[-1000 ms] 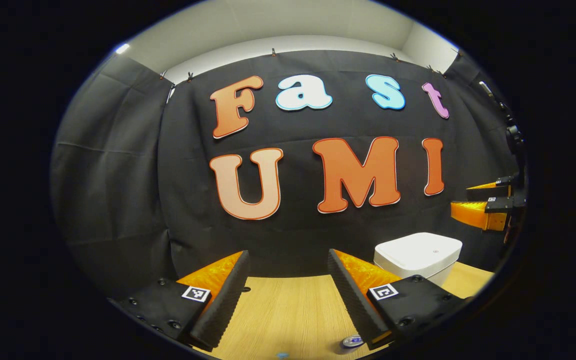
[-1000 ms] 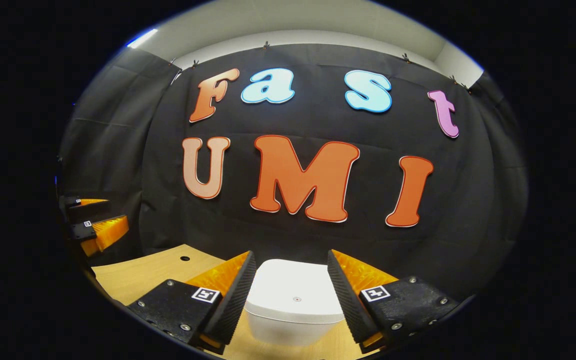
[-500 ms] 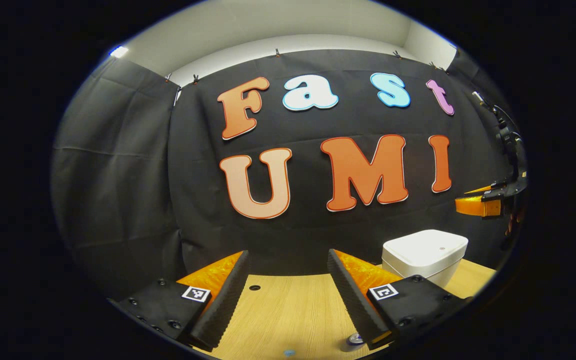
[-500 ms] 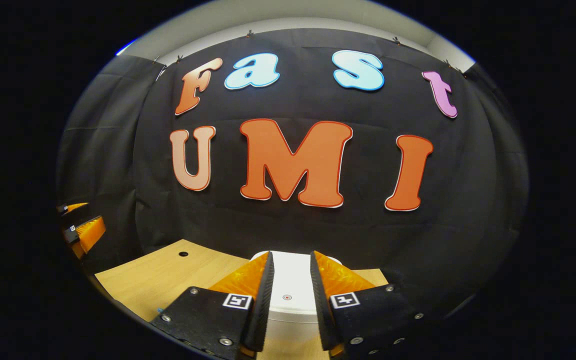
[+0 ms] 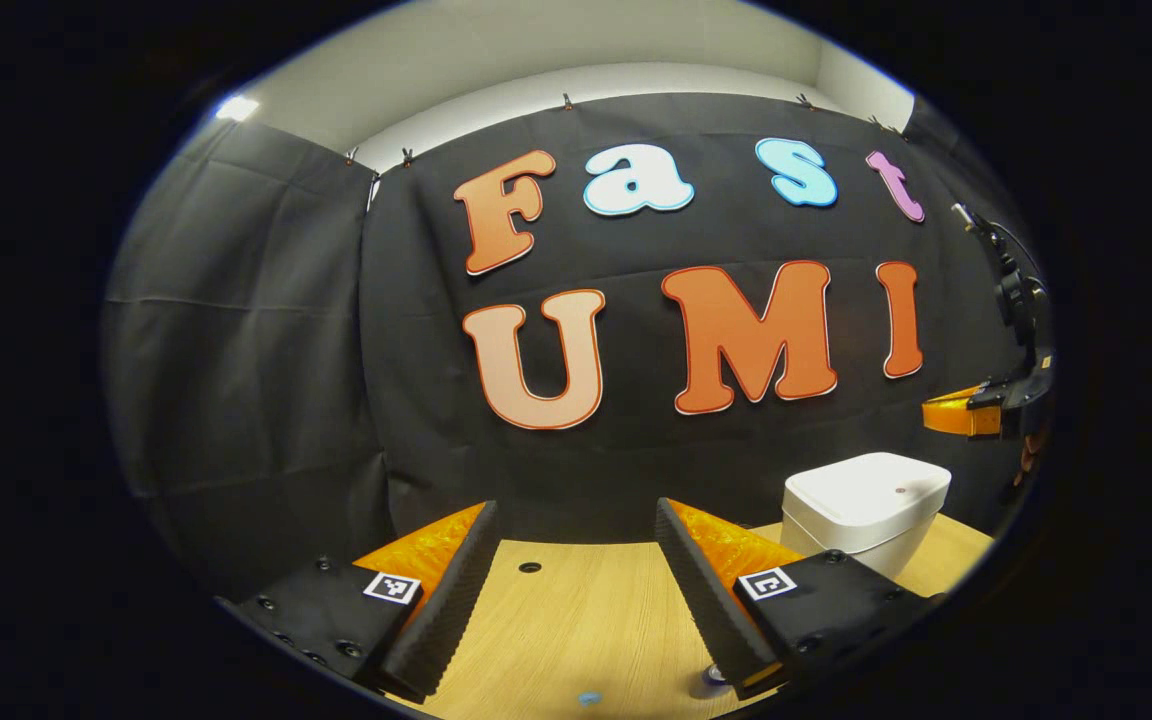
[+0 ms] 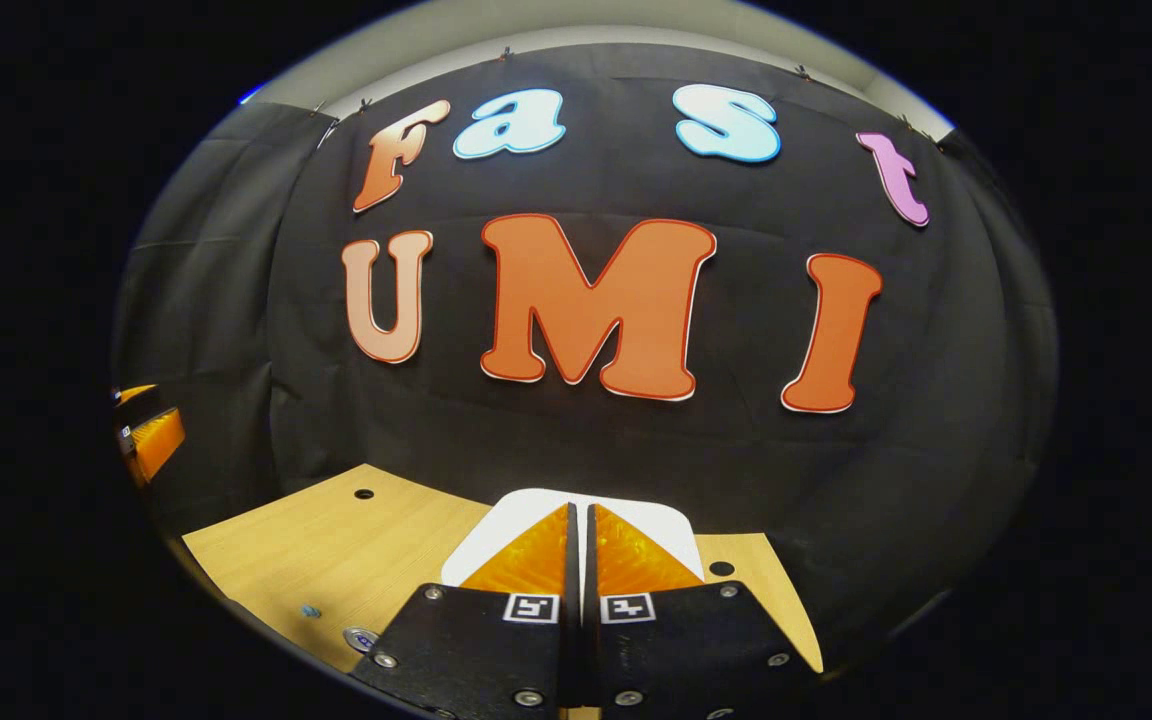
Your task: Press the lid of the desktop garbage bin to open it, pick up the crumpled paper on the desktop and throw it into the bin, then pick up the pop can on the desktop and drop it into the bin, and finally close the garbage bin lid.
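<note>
A: Right gripper view has the right gripper (image 6: 581, 520) clenched on nothing, its two fingers pressed flat together. A second ago they stood wide apart with the garbage bin framed between them; half a second ago they were half closed.

B: And it sits over the bin (image 6: 496, 520)?

A: Yes, poised above the white lid, which lies flat and shut. I cannot tell whether the tips touch it.

B: So I judge the closed fingers are meant as a blunt point for pressing the lid. Whether that press would open the bin or has just closed it, these pictures don't settle.

A: Left gripper view shows the left gripper (image 5: 576, 540) released, fingers wide apart over the tabletop (image 5: 576, 620), much as it was a second ago. The bin (image 5: 866, 500) stands to its right with the other gripper (image 5: 966, 412) above it.

B: The pop can?

A: A round metal top (image 6: 360, 638) stands on the tabletop at the lower left of the right gripper view, probably the can. Crumpled paper I can't place.
</note>
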